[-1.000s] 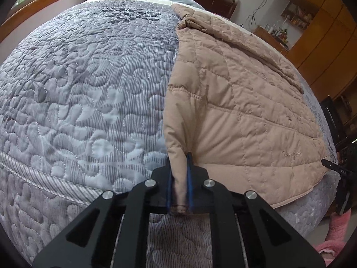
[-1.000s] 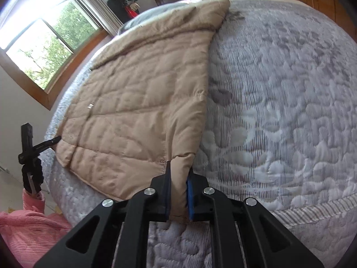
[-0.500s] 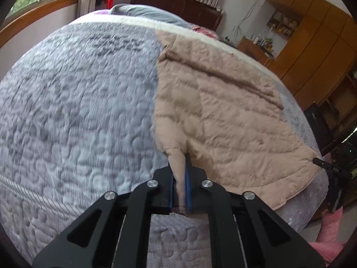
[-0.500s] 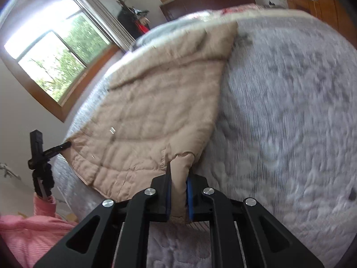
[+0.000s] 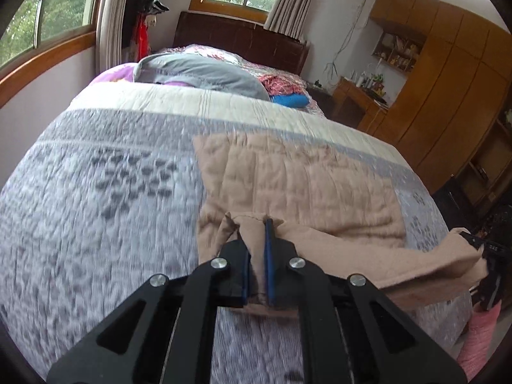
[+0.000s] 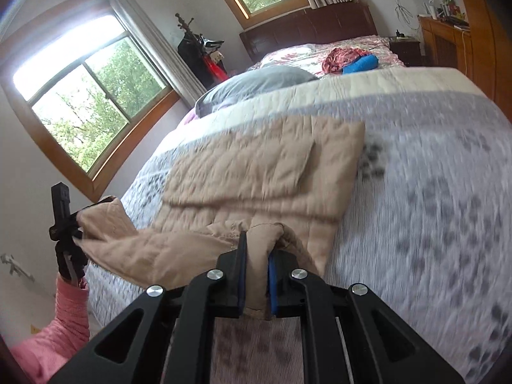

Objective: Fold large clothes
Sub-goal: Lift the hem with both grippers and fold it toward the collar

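A tan quilted jacket (image 5: 304, 179) lies on the grey patterned bed quilt (image 5: 96, 208). Its near hem is lifted off the bed and hangs stretched between both grippers. My left gripper (image 5: 256, 236) is shut on one hem corner, with cloth bunched between its blue pads. In the right wrist view my right gripper (image 6: 257, 243) is shut on the other corner of the jacket (image 6: 256, 172). Each gripper shows in the other's view, the right gripper (image 5: 486, 249) at the far right and the left gripper (image 6: 64, 224) at the far left. The picture is motion-blurred.
A grey pillow (image 5: 198, 73) and red and blue bundles (image 6: 352, 59) lie near the dark headboard (image 5: 240, 41). Wooden wardrobes (image 5: 448, 80) stand right of the bed, and windows (image 6: 96, 96) line the left wall. A pink sleeve (image 6: 64, 320) shows at the bed's foot.
Both grippers have risen and moved toward the headboard, keeping hold of the hem corners. The jacket's near part has come up off the quilt, and less of it lies flat.
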`<action>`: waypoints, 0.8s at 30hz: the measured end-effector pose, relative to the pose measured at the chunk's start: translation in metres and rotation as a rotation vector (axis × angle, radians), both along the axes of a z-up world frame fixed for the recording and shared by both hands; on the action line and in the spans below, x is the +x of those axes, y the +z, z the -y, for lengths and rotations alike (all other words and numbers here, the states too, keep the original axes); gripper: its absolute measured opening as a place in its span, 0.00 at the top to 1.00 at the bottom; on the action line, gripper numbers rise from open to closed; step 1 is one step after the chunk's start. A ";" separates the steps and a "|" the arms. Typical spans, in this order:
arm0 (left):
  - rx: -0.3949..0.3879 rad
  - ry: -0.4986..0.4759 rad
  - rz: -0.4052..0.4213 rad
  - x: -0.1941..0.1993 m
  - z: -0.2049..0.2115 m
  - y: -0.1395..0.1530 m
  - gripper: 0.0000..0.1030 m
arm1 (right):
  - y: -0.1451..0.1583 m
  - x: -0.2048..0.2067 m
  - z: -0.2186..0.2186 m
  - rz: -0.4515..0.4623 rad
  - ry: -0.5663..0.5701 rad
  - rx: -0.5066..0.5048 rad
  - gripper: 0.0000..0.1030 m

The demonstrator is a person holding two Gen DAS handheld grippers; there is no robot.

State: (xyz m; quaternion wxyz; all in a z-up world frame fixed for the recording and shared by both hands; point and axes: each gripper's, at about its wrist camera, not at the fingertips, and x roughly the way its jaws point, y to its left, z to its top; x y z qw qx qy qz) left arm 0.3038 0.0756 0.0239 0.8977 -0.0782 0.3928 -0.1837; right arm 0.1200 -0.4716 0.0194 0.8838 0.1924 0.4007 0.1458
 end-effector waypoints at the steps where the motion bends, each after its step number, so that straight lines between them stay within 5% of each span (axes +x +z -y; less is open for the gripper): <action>1: 0.000 0.006 0.004 0.010 0.002 0.002 0.94 | 0.003 0.011 0.003 -0.002 -0.004 -0.001 0.90; 8: 0.011 0.072 -0.043 0.113 0.020 -0.007 0.94 | -0.002 0.104 0.025 -0.074 -0.063 0.018 0.90; 14: 0.032 0.111 -0.122 0.185 0.027 -0.042 0.94 | -0.037 0.177 0.047 -0.168 -0.105 0.073 0.90; 24: 0.048 0.124 -0.261 0.246 0.038 -0.101 0.92 | -0.101 0.238 0.068 -0.295 -0.152 0.117 0.89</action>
